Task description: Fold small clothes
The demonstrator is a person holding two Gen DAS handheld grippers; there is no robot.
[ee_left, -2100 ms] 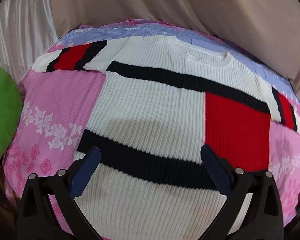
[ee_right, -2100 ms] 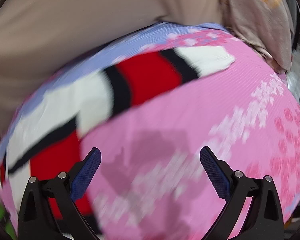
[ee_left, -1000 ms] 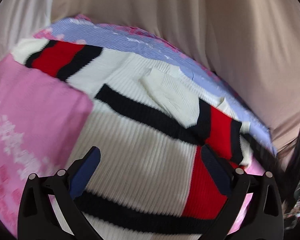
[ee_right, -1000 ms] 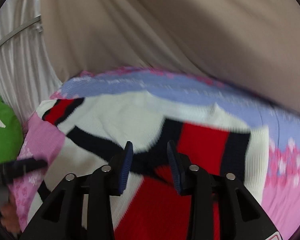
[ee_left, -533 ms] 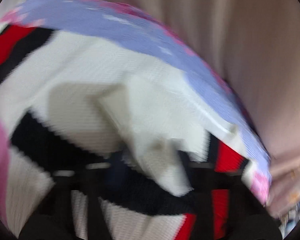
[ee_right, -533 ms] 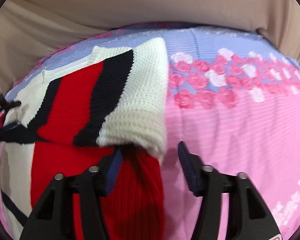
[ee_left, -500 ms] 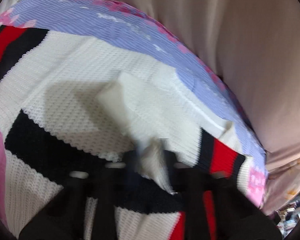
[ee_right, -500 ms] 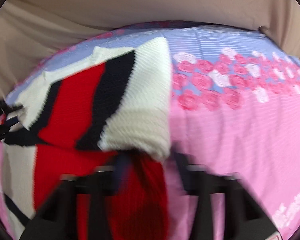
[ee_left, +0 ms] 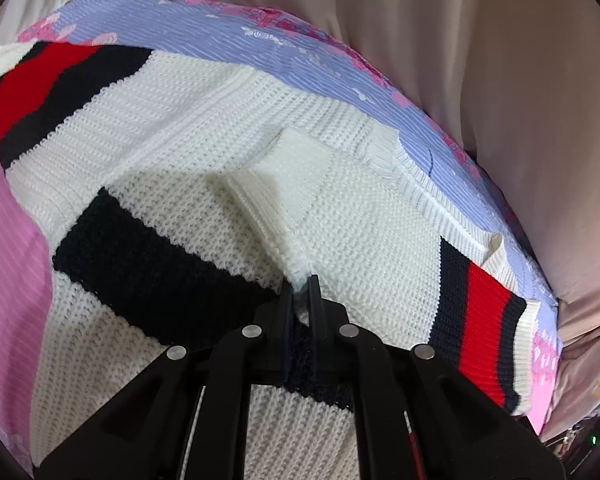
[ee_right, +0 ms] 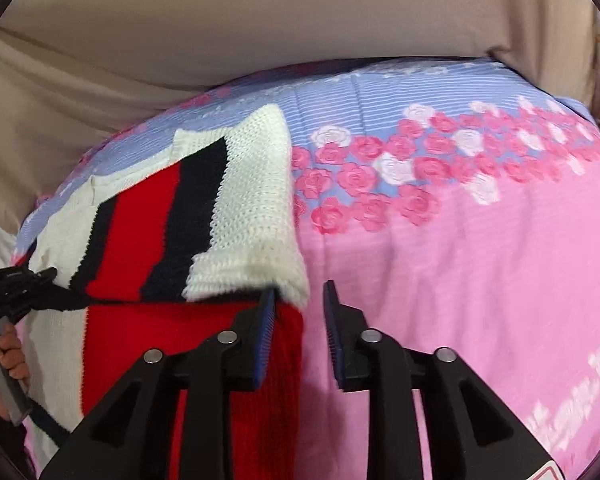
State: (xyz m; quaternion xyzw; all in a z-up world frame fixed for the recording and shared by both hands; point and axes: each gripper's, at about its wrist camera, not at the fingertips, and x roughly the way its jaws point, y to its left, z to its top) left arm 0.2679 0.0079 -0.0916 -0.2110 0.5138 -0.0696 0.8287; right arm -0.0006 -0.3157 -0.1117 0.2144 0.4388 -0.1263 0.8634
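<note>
A white knit sweater (ee_left: 188,148) with black and red stripes lies flat on the bed. One sleeve is folded in across the chest. My left gripper (ee_left: 302,286) is shut on that sleeve's white cuff (ee_left: 276,200). In the right wrist view the fold shows as a red, black and white flap (ee_right: 204,216). My right gripper (ee_right: 299,289) hangs at the flap's white corner, its jaws opening. The corner and the red body edge lie between the fingers (ee_right: 266,320), and the pads do not press on them. The left gripper (ee_right: 40,276) and the hand (ee_right: 4,360) holding it show at the left edge.
The bed cover (ee_right: 480,280) is pink with a blue band of roses (ee_right: 380,168) along the far side. Beige curtain fabric (ee_right: 260,20) hangs right behind the bed. Bare cover stretches to the right of the sweater.
The left gripper went from wide open to shut on the folded sleeve's cuff, moving in close. The right gripper swung from over the chest to the sweater's folded right edge.
</note>
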